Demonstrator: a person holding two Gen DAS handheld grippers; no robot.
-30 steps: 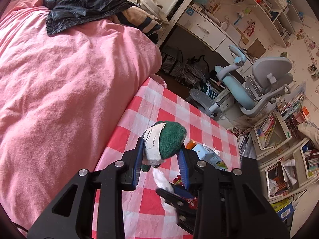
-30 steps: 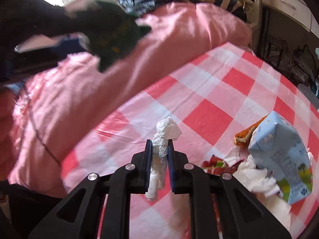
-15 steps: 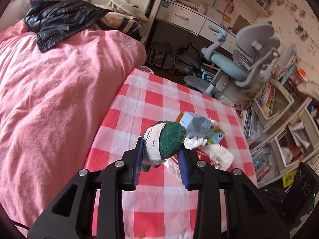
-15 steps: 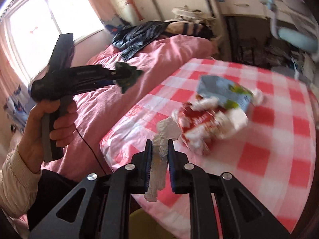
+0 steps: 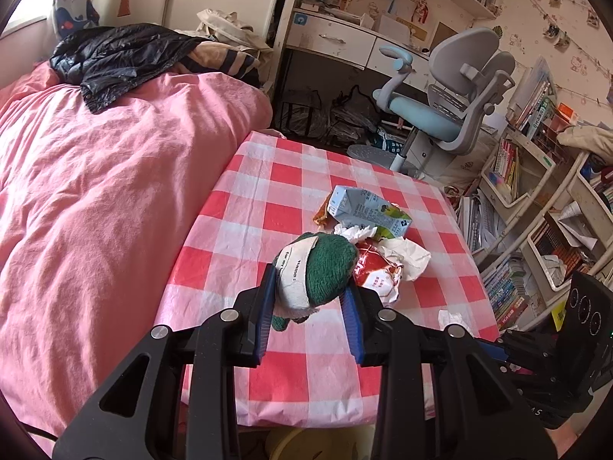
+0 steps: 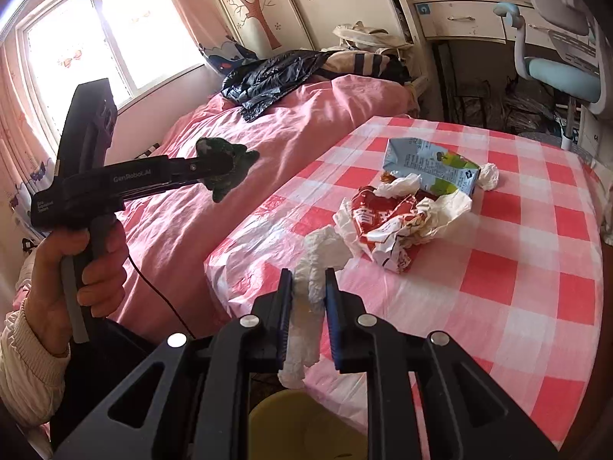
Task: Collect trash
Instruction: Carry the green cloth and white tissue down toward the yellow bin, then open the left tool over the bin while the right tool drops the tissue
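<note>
My left gripper is shut on a green and white wad of trash, held above the near part of the checkered table; it also shows in the right wrist view. My right gripper is shut on a crumpled white tissue and hangs over a yellow bin below the table's near edge. On the table lie a blue carton, a red and white wrapper and white tissues.
A pink bed with a dark jacket lies left of the table. A blue-grey desk chair and a desk stand behind it. Shelves with books line the right. A small tissue lies near the table's front right.
Both grippers have pulled back from the table with their trash held. The right gripper now hangs past the table's near edge, above the yellow bin.
</note>
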